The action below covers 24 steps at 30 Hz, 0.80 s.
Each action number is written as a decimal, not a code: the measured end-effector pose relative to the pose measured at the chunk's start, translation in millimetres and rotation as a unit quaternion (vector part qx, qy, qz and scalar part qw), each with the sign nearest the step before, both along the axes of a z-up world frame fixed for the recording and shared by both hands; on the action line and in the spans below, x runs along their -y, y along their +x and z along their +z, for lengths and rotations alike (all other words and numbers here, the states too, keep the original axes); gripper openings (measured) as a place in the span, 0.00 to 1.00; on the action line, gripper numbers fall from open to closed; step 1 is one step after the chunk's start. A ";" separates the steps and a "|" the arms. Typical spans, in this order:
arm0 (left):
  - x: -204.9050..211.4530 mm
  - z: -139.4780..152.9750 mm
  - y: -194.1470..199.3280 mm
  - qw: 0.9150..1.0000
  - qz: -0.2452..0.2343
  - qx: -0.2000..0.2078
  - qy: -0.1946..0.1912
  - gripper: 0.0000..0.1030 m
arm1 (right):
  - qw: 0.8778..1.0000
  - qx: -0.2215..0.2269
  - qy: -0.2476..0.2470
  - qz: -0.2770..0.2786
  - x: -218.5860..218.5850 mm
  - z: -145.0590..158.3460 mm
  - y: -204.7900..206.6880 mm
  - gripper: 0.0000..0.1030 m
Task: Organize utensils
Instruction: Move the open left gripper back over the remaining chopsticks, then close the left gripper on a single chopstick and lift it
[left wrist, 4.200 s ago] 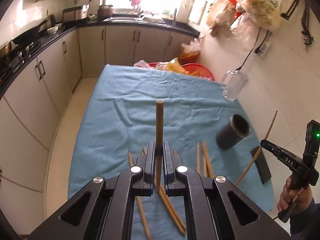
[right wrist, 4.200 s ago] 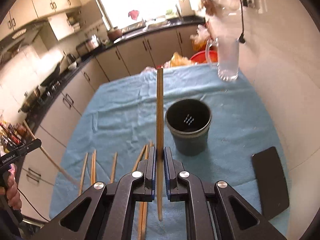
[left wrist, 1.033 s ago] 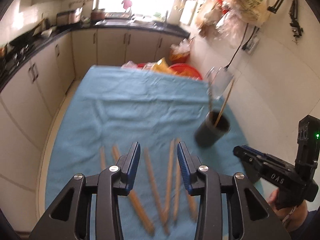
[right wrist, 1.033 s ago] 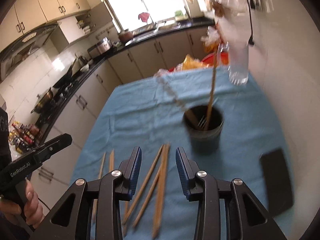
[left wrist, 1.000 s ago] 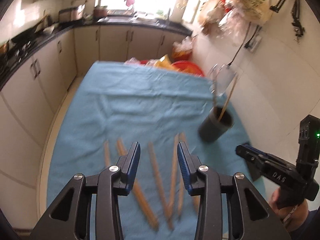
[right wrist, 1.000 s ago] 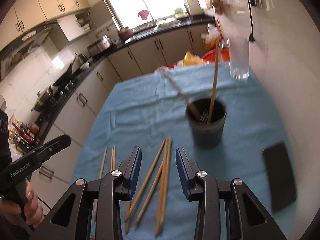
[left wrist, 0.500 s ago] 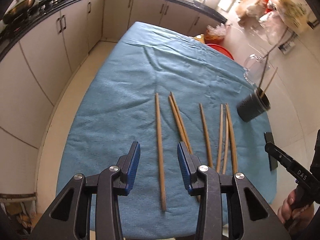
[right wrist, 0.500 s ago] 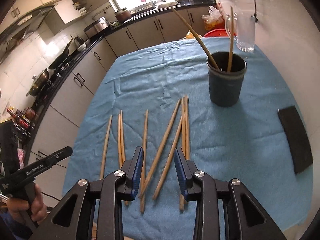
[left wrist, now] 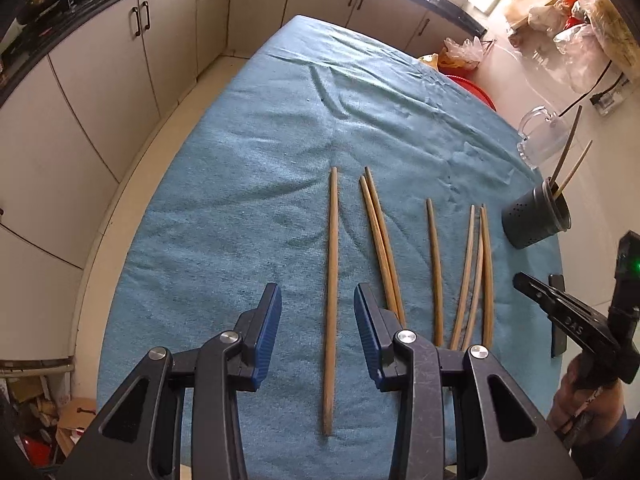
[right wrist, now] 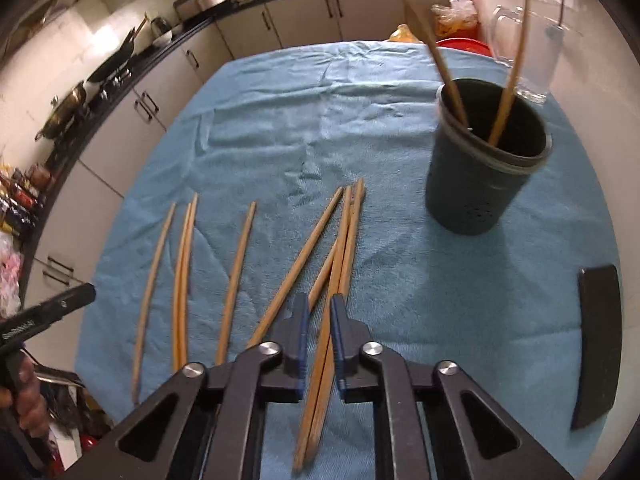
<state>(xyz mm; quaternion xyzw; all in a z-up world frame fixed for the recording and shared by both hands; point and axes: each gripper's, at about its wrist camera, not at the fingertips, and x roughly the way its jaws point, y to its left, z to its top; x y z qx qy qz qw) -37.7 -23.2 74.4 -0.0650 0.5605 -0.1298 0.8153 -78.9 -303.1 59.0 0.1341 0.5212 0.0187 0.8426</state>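
Several wooden chopsticks lie side by side on the blue cloth. My left gripper is open and low over the cloth. The leftmost chopstick lies between its blue pads, untouched. My right gripper points down at the right-hand group, its jaws closing tight on a pair of chopsticks that runs between the pads. The dark holder cup stands upright to the right with two chopsticks leaning in it. In the left wrist view the same cup stands at the cloth's right edge.
A clear glass mug stands behind the cup near the wall. A flat black slab lies at the cloth's right edge. Kitchen cabinets run along the left, and plastic bags hang at the far right.
Both grippers have come down close to the cloth and now tilt steeply at the chopsticks. The right jaws have narrowed around a pair of chopsticks. The left jaws kept their width.
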 end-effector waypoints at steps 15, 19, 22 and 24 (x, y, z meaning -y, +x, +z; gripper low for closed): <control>-13.9 -6.3 4.3 1.000 -0.010 -0.008 0.009 0.35 | 0.999 -0.049 0.011 -0.013 0.1 -37.0 29.1 0.09; -17.3 -8.6 6.6 1.000 -0.028 -0.007 0.011 0.35 | 0.998 -0.060 0.014 -0.025 3.0 -40.3 27.9 0.09; -15.8 -12.2 9.4 0.999 -0.048 -0.007 0.016 0.35 | 0.997 -0.072 0.004 -0.032 -0.6 -47.2 27.8 0.09; -13.0 -15.4 12.9 0.998 -0.063 -0.010 0.017 0.35 | 0.997 -0.068 -0.004 -0.039 -2.3 -46.4 28.2 0.09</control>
